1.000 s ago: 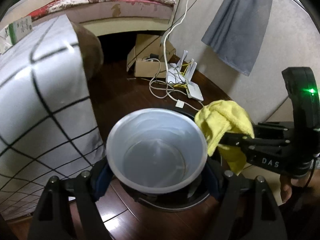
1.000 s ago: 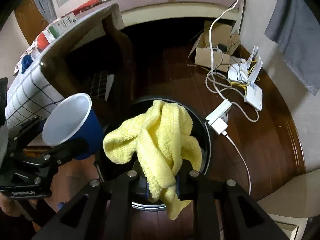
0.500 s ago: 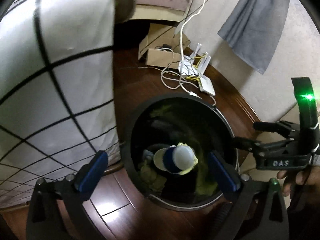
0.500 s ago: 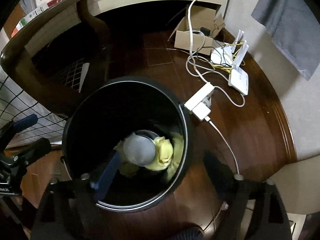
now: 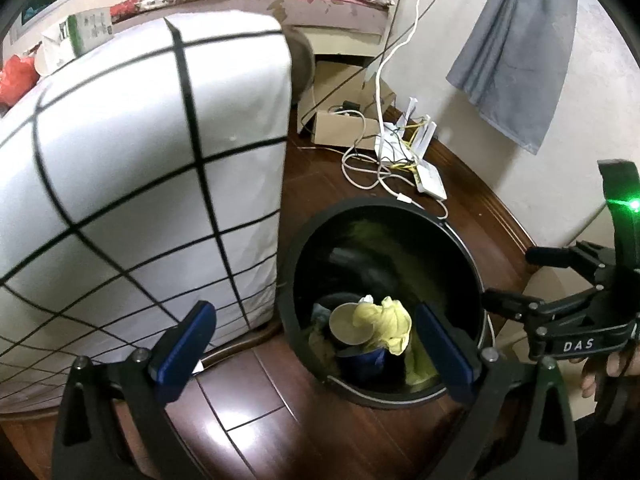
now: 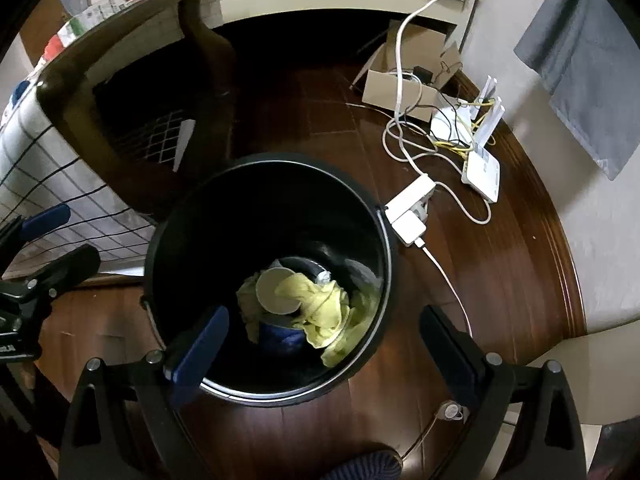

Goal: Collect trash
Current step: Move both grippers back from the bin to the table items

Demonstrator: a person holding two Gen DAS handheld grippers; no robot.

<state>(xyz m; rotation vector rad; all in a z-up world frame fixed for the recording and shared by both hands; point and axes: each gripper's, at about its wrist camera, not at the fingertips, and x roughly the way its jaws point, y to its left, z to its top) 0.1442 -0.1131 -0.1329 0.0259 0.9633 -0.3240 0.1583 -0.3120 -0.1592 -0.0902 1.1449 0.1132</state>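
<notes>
Blue cup and yellow cloth lie in the bin below both wide-open, empty hand-held grippers.

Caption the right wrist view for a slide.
Right gripper, jaws open and empty, over a black trash bin holding a blue paper cup and yellow cloth.

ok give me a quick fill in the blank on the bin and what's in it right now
1. The yellow cloth lies inside the black ____.
2. The cup under the cloth is blue outside and ____ inside.
3. Both grippers, left and right, are ____ and hold nothing.
4. The bin stands on a dark ____ floor.

Missing words: bin; white; open; wooden
</notes>
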